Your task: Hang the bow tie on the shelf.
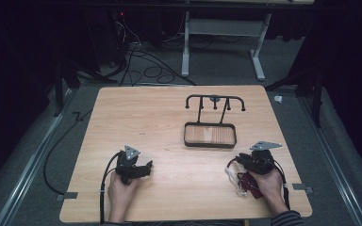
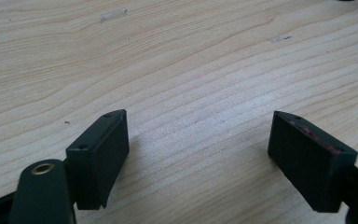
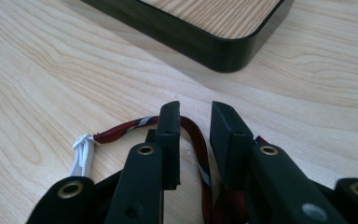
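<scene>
While the right claw (image 3: pixel 194 116) stands nearly closed astride the dark red strap (image 3: pixel 196 140) lying on the surface (image 3: pixel 51 70) beside the black tray (image 3: pixel 205 42), unpinched, the thin strap may slip free. Left claw (image 2: pixel 198 140): wide open, empty.

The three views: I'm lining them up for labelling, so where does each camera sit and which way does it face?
High view: above the near edge, facing forward and down on the table; both hands and forearms show.
Left gripper view: rides the left tongs, facing bare wood between wide-apart jaws.
Right gripper view: rides the right tongs, facing the red strap and black tray.
Shared: the high view also shows the tray.
</scene>
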Action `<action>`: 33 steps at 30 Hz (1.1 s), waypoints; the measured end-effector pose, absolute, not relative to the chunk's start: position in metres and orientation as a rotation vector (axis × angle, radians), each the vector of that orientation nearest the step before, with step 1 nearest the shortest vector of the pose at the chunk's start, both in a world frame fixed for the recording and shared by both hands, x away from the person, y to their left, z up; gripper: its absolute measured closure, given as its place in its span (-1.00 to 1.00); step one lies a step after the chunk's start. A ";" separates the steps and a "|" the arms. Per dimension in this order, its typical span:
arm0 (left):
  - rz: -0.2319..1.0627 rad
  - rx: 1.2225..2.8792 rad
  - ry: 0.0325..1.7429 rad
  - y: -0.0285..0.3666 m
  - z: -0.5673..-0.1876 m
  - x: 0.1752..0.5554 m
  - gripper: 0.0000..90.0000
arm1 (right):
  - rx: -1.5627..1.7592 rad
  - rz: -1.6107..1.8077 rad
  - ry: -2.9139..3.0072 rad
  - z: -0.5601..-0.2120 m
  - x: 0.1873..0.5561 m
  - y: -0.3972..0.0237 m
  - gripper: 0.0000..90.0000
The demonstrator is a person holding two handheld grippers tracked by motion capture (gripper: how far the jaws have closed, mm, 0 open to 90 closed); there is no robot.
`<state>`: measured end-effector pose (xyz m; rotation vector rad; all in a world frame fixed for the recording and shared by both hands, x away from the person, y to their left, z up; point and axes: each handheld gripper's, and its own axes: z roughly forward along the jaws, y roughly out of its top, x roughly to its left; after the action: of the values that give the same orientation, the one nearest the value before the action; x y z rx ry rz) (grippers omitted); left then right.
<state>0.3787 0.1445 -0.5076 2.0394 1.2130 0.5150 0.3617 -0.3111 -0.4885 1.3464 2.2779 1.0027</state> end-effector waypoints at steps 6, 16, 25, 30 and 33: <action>0.514 2.041 1.213 0.145 -0.508 0.379 -0.54 | 1.337 0.978 2.304 -0.491 0.363 -0.310 0.79; 0.515 2.039 1.213 0.144 -0.508 0.379 -0.54 | 1.311 0.946 2.323 -0.493 0.363 -0.307 0.97; 0.514 2.041 1.213 0.145 -0.508 0.379 -0.54 | 1.286 0.932 2.332 -0.493 0.363 -0.306 1.00; 0.514 2.041 1.213 0.145 -0.508 0.379 -0.54 | 1.267 0.958 2.316 -0.485 0.359 -0.307 1.00; 0.514 2.041 1.213 0.145 -0.508 0.379 -0.54 | 1.261 0.970 2.308 -0.481 0.358 -0.308 1.00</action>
<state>0.3787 0.1446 -0.5075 2.0408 1.2126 0.5136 0.3580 -0.3082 -0.4814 1.2613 2.3076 0.9700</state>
